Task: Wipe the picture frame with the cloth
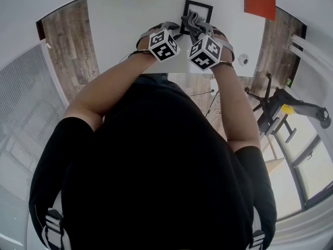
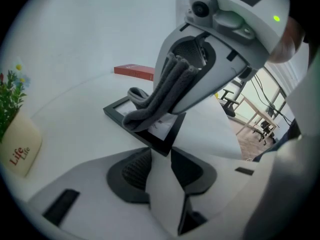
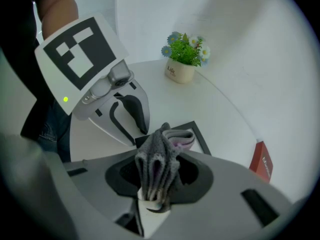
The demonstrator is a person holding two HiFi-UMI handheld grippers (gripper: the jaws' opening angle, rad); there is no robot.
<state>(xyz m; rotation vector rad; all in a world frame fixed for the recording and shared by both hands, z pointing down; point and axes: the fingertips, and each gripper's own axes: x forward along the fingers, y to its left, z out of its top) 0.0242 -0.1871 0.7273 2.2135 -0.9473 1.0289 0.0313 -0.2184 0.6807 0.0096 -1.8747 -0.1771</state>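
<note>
Right gripper clamping the grey cloth, cloth draping onto the picture frame, left gripper standing narrowly parted, empty, frame corner lying just beyond its tips.

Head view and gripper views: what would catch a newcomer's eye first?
A bunched grey cloth is clamped in the right gripper and drapes down onto the black picture frame, which lies on the white table. The left gripper sits with its jaws apart at the frame's near corner.
</note>
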